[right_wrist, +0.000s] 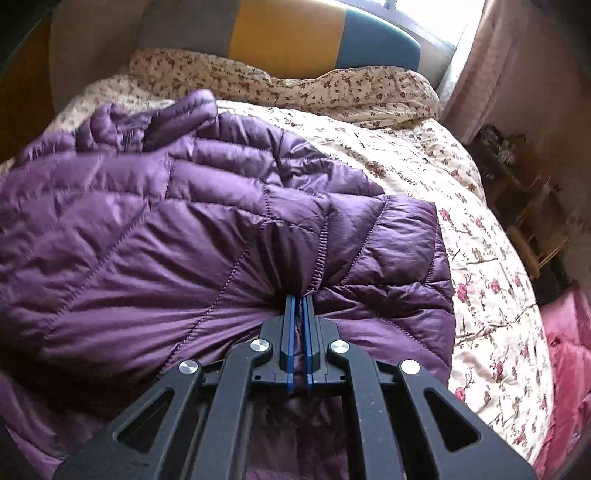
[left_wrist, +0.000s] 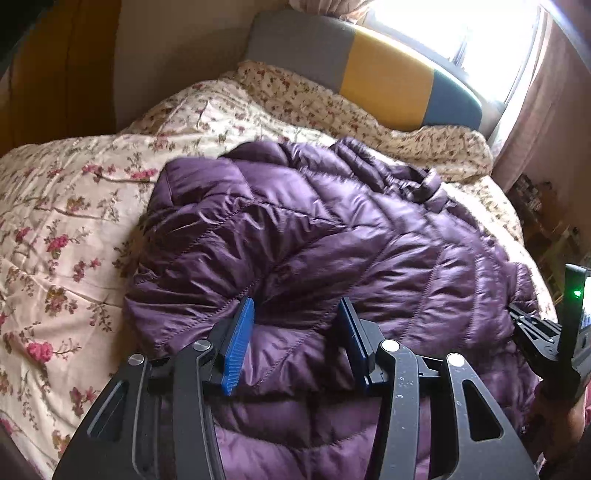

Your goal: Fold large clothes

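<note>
A purple quilted puffer jacket (left_wrist: 332, 236) lies spread on a floral bedspread (left_wrist: 74, 221). My left gripper (left_wrist: 295, 310) is open, its blue pads on either side of a bulge of the jacket's near edge, resting on the fabric. In the right wrist view the jacket (right_wrist: 147, 221) fills the left and middle. My right gripper (right_wrist: 300, 299) is shut on a pinched fold of the jacket near its elastic seam. The right gripper's body (left_wrist: 554, 339) shows at the left wrist view's right edge.
The bed has a grey, yellow and blue headboard (left_wrist: 369, 70) and a bunched floral duvet (right_wrist: 295, 85) at the far end. A bright window (left_wrist: 461, 26) and pink curtain (left_wrist: 546, 110) are to the right. Pink fabric (right_wrist: 569, 350) lies beside the bed.
</note>
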`<state>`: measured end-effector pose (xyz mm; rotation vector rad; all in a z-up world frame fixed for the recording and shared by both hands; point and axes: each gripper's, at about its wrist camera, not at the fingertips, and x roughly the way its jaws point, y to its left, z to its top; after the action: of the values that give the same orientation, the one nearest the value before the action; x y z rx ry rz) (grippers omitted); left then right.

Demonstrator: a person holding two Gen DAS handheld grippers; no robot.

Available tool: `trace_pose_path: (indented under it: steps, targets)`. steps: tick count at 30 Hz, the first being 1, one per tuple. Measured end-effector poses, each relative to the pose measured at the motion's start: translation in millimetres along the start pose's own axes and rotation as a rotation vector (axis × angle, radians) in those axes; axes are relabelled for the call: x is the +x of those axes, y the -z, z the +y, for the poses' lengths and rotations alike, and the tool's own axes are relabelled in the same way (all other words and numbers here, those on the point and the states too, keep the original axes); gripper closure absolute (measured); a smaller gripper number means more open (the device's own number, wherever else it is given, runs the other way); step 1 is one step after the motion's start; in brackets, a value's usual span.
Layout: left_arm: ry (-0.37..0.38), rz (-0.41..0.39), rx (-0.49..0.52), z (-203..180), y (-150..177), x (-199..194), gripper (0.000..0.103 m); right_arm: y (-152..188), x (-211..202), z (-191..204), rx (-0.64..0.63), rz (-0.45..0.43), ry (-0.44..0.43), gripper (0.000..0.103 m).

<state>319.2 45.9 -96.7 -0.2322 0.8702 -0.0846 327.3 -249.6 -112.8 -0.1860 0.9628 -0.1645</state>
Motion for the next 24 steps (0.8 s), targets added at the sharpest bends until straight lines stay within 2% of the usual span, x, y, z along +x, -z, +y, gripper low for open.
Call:
trace_pose_path:
  steps: [2, 8, 9, 10, 12, 13, 14, 18, 21, 24]
  targets:
    - [0.009, 0.024, -0.002, 2.3, 4.9, 10.2, 0.055, 5.4, 5.0, 2.6, -0.009, -0.013, 0.011, 0.100]
    - [-0.001, 0.019, 0.002, 1.9, 9.6, 12.1, 0.055, 4.4, 5.8, -0.4, 0.012, -0.013, -0.010, 0.098]
    - [0.001, 0.019, -0.005, 2.4, 9.1, 9.0, 0.053, 3.2, 4.3, -3.5, 0.023, -0.009, -0.024, 0.098]
    - [0.011, 0.011, -0.010, 3.1, 8.5, 2.4, 0.043, 0.7, 3.0, -4.8, 0.029, -0.005, -0.027, 0.097]
    - [0.014, -0.027, -0.021, 3.3, 5.6, -11.7, 0.035, -3.2, -2.0, -9.8, 0.036, -0.008, -0.018, 0.079]
    - [0.015, -0.041, -0.026, 2.9, 3.4, -16.8, 0.035, -5.2, -6.7, -15.8, 0.054, -0.016, -0.028, 0.075]
    - [0.023, -0.060, -0.034, 4.9, 0.0, -24.9, 0.035, -7.0, -10.6, -20.2, 0.064, -0.023, -0.033, 0.065]
    - [0.020, -0.118, -0.038, 9.9, -15.7, -41.5, 0.035, -14.7, -34.0, -26.0, 0.076, -0.087, -0.040, 0.058]
    - [-0.005, -0.129, -0.049, 13.8, -30.6, -38.1, 0.035, -29.8, -48.4, -20.7, 0.105, -0.130, -0.121, 0.048]
    - [-0.015, -0.123, -0.050, 12.9, -41.8, -28.3, 0.035, -42.4, -46.5, -9.1, 0.117, -0.125, -0.194, 0.037]
